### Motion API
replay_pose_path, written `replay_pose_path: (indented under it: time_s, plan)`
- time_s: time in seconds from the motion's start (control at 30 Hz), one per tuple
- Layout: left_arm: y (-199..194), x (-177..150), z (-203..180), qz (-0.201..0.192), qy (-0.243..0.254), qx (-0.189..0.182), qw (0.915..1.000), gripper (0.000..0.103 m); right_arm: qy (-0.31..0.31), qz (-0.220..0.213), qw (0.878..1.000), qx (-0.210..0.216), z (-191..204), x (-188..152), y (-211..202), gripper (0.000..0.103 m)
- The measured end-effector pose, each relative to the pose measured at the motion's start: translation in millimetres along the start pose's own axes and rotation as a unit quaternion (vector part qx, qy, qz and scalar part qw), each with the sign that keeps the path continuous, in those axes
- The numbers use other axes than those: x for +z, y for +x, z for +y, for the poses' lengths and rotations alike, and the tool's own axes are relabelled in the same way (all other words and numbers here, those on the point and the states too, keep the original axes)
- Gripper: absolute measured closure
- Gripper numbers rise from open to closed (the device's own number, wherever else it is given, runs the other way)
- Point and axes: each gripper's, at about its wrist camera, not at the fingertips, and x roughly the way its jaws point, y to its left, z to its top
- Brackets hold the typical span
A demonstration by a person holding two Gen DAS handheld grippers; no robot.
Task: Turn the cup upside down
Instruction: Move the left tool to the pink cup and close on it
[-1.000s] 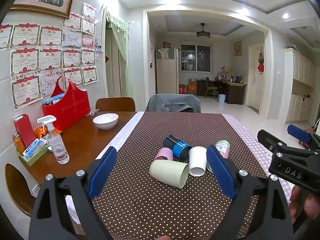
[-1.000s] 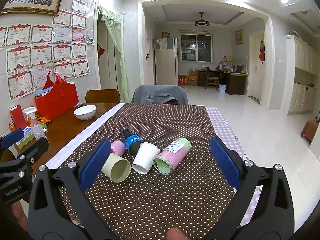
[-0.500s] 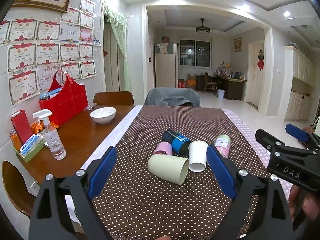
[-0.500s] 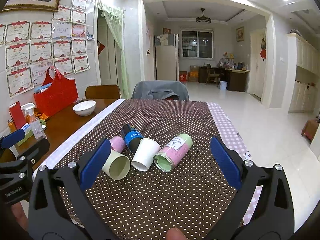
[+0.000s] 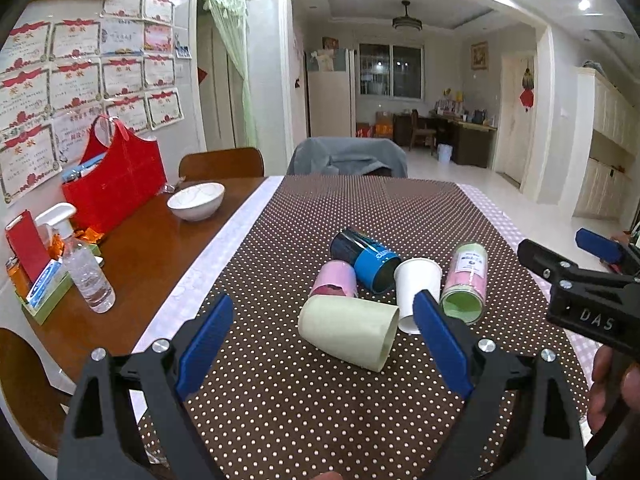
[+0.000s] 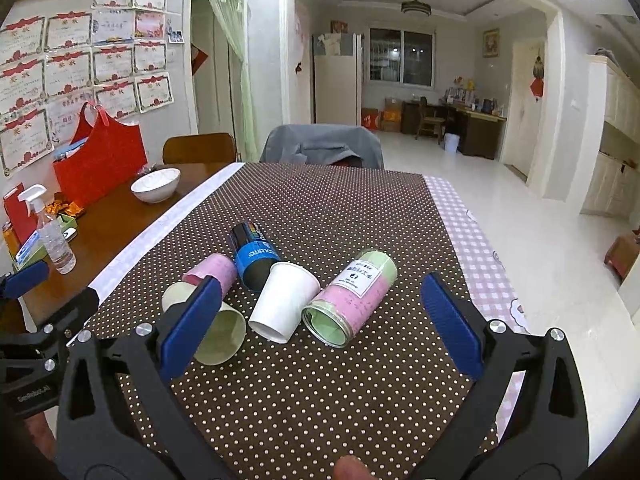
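Observation:
Several cups lie on their sides in a cluster on the brown dotted cloth: a pale green cup (image 5: pixel 348 330) (image 6: pixel 222 334), a small pink cup (image 5: pixel 335 279) (image 6: pixel 212 270), a blue and black cup (image 5: pixel 366 258) (image 6: pixel 252 254), a white paper cup (image 5: pixel 416 286) (image 6: pixel 286 300), and a pink and green tumbler (image 5: pixel 466 282) (image 6: pixel 352 296). My left gripper (image 5: pixel 320 344) is open and empty, just short of the pale green cup. My right gripper (image 6: pixel 320 328) is open and empty, in front of the white cup and the tumbler.
A white bowl (image 5: pixel 196 201), a red bag (image 5: pixel 116 180), a spray bottle (image 5: pixel 82 264) and a small green tray (image 5: pixel 44 292) stand on the bare wooden table at the left. Chairs (image 5: pixel 222 162) stand at the far end. The right cloth edge (image 6: pixel 476 248) is checked.
Both grippers have moved forward toward the cluster of cups, which now looks closer and larger. Both stay open. The cups have not moved.

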Motion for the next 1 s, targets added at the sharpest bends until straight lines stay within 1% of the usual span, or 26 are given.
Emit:
replay_pose_path:
  time_s: [0.1, 0.27, 0.37, 0.53, 0.63, 0.77, 0.83, 1.0]
  plan:
    - [17.4, 5.2, 0.8, 0.015, 0.004, -0.004, 0.9999, 0.014, 0.007, 0.015, 1.0, -0.001, -4.7, 4.5, 14.7, 0.006]
    - [54.7, 18.9, 0.6, 0.049, 0.008, -0.021, 0.9986, 0.014, 0.017, 0.042, 0.999, -0.009, -13.0, 10.9, 44.9, 0.006]
    - [83.8, 26.9, 2.1, 0.082, 0.004, -0.034, 0.996, 0.014, 0.02, 0.06, 0.998, -0.012, -16.7, 13.1, 64.4, 0.006]
    - [138.9, 32.6, 3.8, 0.151, -0.002, -0.05, 0.9872, 0.014, 0.031, 0.092, 0.995, -0.016, -26.4, 12.3, 96.7, 0.006]
    - [160.3, 31.9, 2.1, 0.174, 0.008, -0.053, 0.9833, 0.014, 0.035, 0.106, 0.994, -0.017, -30.0, 10.6, 112.6, 0.006]
    - [187.9, 28.0, -2.6, 0.209, 0.022, -0.061, 0.9758, 0.014, 0.039, 0.121, 0.992, -0.017, -32.9, 9.9, 130.0, 0.006]
    - [204.1, 25.6, -2.5, 0.227, 0.021, -0.067, 0.9714, 0.014, 0.04, 0.126, 0.991, -0.017, -33.4, 9.8, 137.2, 0.006]
    - [233.7, 21.4, 1.8, 0.253, 0.013, -0.068, 0.9649, 0.014, 0.04, 0.141, 0.989, -0.014, -31.3, 9.5, 154.6, 0.006]
